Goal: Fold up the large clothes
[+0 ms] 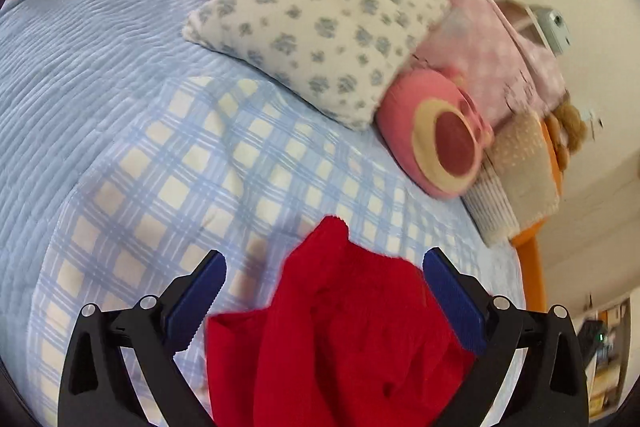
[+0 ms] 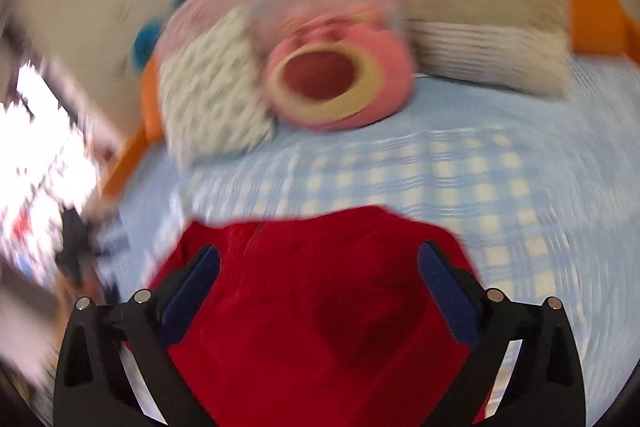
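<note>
The red garment (image 1: 344,339) lies bunched on the checked blanket (image 1: 192,163) of a bed, filling the lower middle of both wrist views, at about 6 o'clock from the pink plush toy (image 1: 440,143) and the flowered pillow (image 1: 320,27) near the headboard. The left gripper (image 1: 324,307) stands with its jaws wide apart, the cloth below and between them but not pinched by either blue pad. The right gripper (image 2: 320,301) is likewise spread wide over the same red cloth (image 2: 320,307), gripping nothing; that view is heavily smeared, so fine detail is lost. The garment looks like a soft, fairly thick knit or fleece: light, limp, with no stiffness of its own, likely to sag and fold on itself when lifted, and not slippery or fragile. From the left view a narrow tongue of cloth points toward 12 o'clock, perhaps a sleeve or a corner, though I cannot tell which. Good places to take hold would be two outer edges or corners, one per claw, well apart, so the cloth can be drawn flat before a fold; a pinch in the bunched middle would likely only drag the heap along.
</note>
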Tool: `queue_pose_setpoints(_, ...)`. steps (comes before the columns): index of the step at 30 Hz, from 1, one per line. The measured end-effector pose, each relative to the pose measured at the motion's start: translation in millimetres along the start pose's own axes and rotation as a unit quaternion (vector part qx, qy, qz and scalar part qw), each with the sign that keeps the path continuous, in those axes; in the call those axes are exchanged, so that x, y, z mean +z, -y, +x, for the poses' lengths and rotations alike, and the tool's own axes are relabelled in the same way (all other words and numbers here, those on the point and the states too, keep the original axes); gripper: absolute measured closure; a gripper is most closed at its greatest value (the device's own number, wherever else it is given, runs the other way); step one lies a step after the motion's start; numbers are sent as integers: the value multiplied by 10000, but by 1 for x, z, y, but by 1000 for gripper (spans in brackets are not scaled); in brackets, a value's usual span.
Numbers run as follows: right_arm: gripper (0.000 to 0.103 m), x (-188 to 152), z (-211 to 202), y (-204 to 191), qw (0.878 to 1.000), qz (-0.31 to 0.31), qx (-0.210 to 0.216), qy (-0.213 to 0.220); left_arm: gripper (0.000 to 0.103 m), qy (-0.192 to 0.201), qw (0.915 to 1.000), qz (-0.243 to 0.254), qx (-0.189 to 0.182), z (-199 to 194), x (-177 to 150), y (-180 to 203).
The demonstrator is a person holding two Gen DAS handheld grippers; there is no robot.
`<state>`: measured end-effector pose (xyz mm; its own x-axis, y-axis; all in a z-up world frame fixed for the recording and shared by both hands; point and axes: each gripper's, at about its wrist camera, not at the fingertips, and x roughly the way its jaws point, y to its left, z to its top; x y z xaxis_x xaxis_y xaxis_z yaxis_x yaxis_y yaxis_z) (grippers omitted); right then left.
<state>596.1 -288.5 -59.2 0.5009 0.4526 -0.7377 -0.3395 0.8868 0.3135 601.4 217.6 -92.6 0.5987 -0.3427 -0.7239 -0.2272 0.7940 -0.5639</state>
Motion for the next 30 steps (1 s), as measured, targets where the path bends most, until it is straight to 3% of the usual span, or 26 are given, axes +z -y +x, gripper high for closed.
queue_pose_setpoints(3,5,-7,47,-45,9971,-492,-278,-509,3,-145,9975,624,301,1,-17,25)
queue_pose_setpoints(8,5,-34,133,-77,9869,-348,-680,-1424,3,-489,9892,1358,271,23,-67,58)
queue_pose_setpoints(11,6,-54,164,-83,9795,-282,-995,-1729,3,-768,9753,1997,545,52,-98,83)
queue_pose_setpoints(12,7,-59,169,-82,9794,-223,-1018,-1730,3,-842,9660,2323,753,64,-111,93)
queue_pose_setpoints(13,17,-64,174,-78,9801,-114,-996,-1716,3,-938,9593,2522,861,73,-119,100)
queue_pose_setpoints(15,21,-69,175,-74,9825,45,-872,-1647,4,-1132,9458,2864,1034,93,-139,111)
queue_pose_setpoints(17,37,-69,167,-69,9853,125,-760,-1526,4,-1144,9362,3120,1143,103,-152,120)
queue_pose_setpoints(19,59,-66,157,-58,9871,385,-516,-1463,4,-1052,9194,3515,1419,112,-167,130)
queue_pose_setpoints(20,63,-64,155,-54,9874,487,-426,-1445,4,-1004,9100,3698,1580,116,-173,134)
queue_pose_setpoints(21,68,-61,153,-52,9877,563,-339,-1421,11,-1021,8994,3882,1732,123,-181,138)
queue_pose_setpoints(22,72,-61,152,-51,9879,604,-259,-1406,39,-1079,8921,3989,1828,128,-187,141)
queue_pose_setpoints(23,74,-61,150,-49,9879,665,-199,-1388,48,-1223,8853,4057,1915,136,-192,141)
queue_pose_setpoints(24,76,-60,148,-49,9881,720,-154,-1350,57,-1240,8851,4060,1907,137,-194,144)
queue_pose_setpoints(25,80,-59,144,-51,9889,739,-112,-1288,76,-1174,8865,4062,1880,135,-195,146)
queue_pose_setpoints(27,85,-53,138,-55,9909,729,-73,-1129,87,-1107,8908,4000,1850,130,-190,151)
queue_pose_setpoints(30,88,-37,125,-59,9931,808,-40,-853,92,-991,8988,3869,1805,122,-178,161)
